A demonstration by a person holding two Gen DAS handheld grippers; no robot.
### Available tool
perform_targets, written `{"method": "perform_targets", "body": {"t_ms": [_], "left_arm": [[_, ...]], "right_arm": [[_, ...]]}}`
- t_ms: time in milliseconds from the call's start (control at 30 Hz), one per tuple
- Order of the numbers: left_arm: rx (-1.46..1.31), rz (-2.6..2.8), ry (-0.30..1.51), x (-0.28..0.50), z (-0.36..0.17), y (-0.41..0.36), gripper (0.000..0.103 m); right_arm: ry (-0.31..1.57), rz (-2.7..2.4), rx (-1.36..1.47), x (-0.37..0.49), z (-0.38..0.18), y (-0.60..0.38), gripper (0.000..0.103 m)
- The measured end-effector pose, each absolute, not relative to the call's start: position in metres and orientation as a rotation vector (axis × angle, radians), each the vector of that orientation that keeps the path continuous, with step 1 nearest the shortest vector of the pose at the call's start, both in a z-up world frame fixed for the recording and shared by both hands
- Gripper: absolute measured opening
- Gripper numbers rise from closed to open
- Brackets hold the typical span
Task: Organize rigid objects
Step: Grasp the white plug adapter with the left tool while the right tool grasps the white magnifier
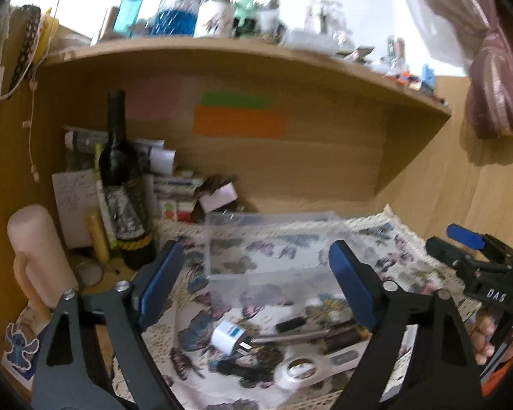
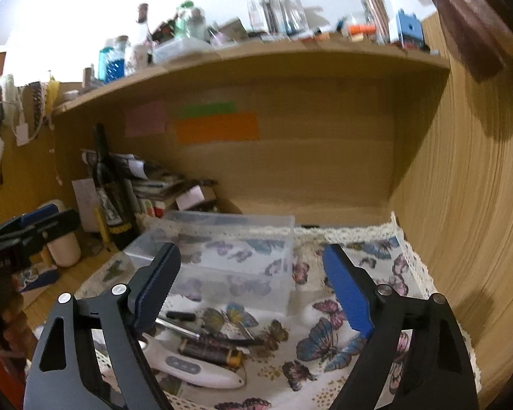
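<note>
A clear plastic box (image 1: 270,239) (image 2: 222,256) stands empty on a butterfly-print cloth (image 1: 386,259) (image 2: 325,341). In front of it lie small items: a white plug adapter (image 1: 227,336), a black stick (image 1: 290,324) (image 2: 179,316), a metal rod (image 1: 290,336) (image 2: 178,328), brown batteries (image 1: 342,336) (image 2: 208,352) and a white handled tool (image 1: 311,369) (image 2: 188,365). My left gripper (image 1: 256,287) is open and empty above the items. My right gripper (image 2: 253,294) is open and empty, right of the items; it also shows in the left wrist view (image 1: 475,256).
A dark wine bottle (image 1: 123,184) (image 2: 111,201), a cream mug (image 1: 37,256), a notepad and stacked boxes (image 1: 188,194) crowd the desk's back left. A wooden shelf (image 1: 256,58) (image 2: 256,58) carrying bottles and jars overhangs the desk. A wooden side wall (image 2: 461,205) stands at right.
</note>
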State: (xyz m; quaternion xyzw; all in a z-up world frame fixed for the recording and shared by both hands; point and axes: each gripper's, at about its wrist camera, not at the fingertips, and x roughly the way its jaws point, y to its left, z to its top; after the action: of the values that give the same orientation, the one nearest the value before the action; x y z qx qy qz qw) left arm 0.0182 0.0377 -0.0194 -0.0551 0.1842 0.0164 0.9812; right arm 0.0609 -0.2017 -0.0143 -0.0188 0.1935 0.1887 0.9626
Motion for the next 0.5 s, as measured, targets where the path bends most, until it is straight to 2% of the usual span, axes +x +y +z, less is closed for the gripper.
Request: {"method": "perform_targets", "body": {"t_ms": [200, 267, 333, 500], "left_arm": [[-0.139, 0.058, 0.499, 0.030, -0.049, 0.061, 0.076], [-0.154, 0.063, 0.543, 0.033, -0.059, 0.068, 0.072], [-0.167, 0.069, 0.590, 0.037, -0.071, 0.075, 0.069], [-0.157, 0.076, 0.669, 0.043, -0.092, 0.078, 0.067]], "right_arm": [[0.525, 0.374, -0.041, 0.083, -0.041, -0.207, 0.068], [0.568, 0.376, -0.038, 0.090, -0.049, -0.208, 0.060], [0.611, 0.382, -0.035, 0.095, -0.058, -0.209, 0.057], [0.674, 0.396, -0.053, 0.101, -0.074, -0.205, 0.056]]}}
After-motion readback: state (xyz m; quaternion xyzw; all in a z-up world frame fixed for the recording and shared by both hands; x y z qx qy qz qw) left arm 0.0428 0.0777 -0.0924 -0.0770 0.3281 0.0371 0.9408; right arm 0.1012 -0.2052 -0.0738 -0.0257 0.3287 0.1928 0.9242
